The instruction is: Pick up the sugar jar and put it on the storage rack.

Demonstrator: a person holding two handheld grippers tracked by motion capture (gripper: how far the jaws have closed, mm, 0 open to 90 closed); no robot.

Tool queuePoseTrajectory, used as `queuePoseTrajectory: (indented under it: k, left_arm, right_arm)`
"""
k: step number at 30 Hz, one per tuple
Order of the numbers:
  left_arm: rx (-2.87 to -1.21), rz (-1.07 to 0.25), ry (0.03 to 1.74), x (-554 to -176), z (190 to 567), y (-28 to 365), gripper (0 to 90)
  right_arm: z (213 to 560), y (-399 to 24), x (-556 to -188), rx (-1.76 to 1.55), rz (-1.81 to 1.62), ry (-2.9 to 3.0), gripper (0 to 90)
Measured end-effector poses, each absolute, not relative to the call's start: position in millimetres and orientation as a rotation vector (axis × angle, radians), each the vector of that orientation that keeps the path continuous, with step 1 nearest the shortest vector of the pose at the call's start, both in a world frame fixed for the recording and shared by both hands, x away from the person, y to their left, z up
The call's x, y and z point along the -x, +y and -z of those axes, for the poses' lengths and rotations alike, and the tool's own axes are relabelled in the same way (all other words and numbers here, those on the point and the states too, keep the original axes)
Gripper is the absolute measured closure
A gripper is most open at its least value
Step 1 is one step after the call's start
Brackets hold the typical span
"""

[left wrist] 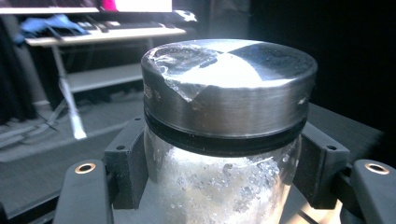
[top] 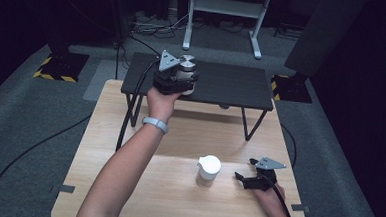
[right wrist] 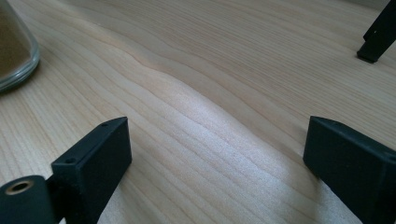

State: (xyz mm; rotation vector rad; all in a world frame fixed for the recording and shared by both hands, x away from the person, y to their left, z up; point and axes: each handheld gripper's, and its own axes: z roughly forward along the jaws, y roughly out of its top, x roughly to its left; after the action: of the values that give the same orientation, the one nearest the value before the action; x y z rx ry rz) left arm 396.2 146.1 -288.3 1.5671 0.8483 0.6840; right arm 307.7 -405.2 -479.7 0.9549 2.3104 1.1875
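A wooden table (top: 127, 185) stands on grey carpet (top: 25, 115). The left gripper (top: 175, 77) pinches a metal-lidded jar (left wrist: 224, 140) above the black shelf (top: 232, 85). The right gripper (top: 257, 179), jaws spread, rests near a white-lidded jar (top: 209, 170), whose contents are unclear.

The left claw (top: 176, 76) is a chunky black block topped by a grey three-cornered plate, with a thick black cable trailing from it. Its jaws are matte black, squared pads with small screw holes, set on rounded arms that carry brass-ringed holes. The left wrist wears a pale band (top: 155, 124) (the forearms are bare, no sleeves). The right claw (top: 247, 179) is black too, with the same grey plate and cable.
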Motion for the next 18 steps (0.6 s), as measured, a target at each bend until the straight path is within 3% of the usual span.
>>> queuePoseTrajectory:
  k: [13,18]
  left_arm:
    - [-1.562,-0.827,0.915,-421.8,296.3,124.0,30.9]
    - [-1.495,-0.785,0.976,-433.6,302.4,123.9,30.9]
  right_arm:
    - [479.6,-405.1,-307.8,-0.954,-1.188,2.312,7.3]
    - [479.5,-405.1,-307.8,-0.954,-1.188,2.313,7.3]
